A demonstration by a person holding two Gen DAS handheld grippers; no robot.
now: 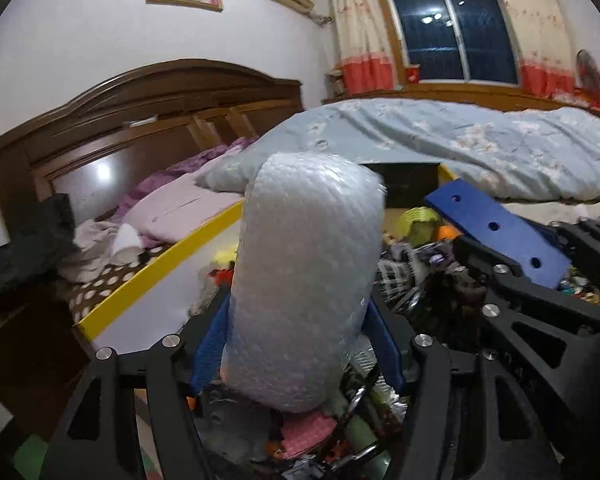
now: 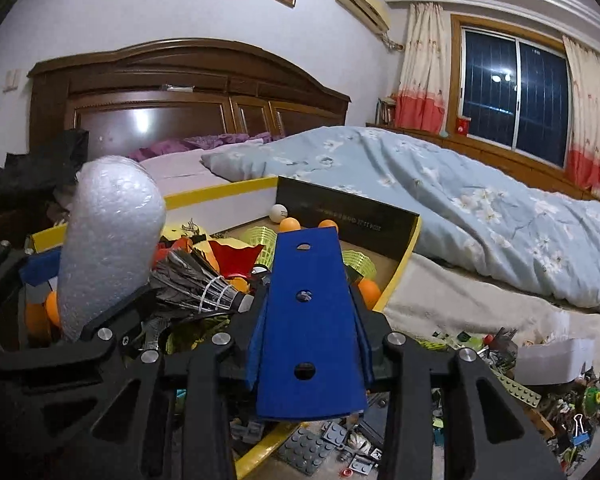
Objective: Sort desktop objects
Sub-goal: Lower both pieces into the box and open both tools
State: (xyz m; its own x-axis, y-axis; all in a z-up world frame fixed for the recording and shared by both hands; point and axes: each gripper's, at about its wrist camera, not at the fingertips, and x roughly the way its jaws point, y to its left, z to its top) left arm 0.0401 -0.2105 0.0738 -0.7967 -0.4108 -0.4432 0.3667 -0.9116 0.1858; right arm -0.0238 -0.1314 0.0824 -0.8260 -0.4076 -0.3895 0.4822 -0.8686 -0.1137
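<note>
A bundle wrapped in bubble wrap (image 1: pixel 304 272) stands upright between the blue pads of my left gripper (image 1: pixel 296 340), which is shut on it. The right wrist view shows this bundle (image 2: pixel 108 240) at the left, over the box. My right gripper (image 2: pixel 310 340) is shut on a flat blue board with three holes (image 2: pixel 306 312), which points forward over the box. That board (image 1: pixel 496 228) also shows at the right of the left wrist view. Below both lie a dark feather shuttlecock (image 2: pixel 204 288), orange balls (image 2: pixel 290 224), a white ball (image 2: pixel 279 213) and yellow shuttlecocks (image 2: pixel 262 240).
The yellow-rimmed box (image 2: pixel 204 196) with a black divider panel (image 2: pixel 348 212) sits on a bed. A light blue quilt (image 2: pixel 480 208) lies behind and to the right. Loose building bricks and clips (image 2: pixel 540 392) litter the bedsheet at lower right. A dark wooden headboard (image 2: pixel 188 92) stands behind.
</note>
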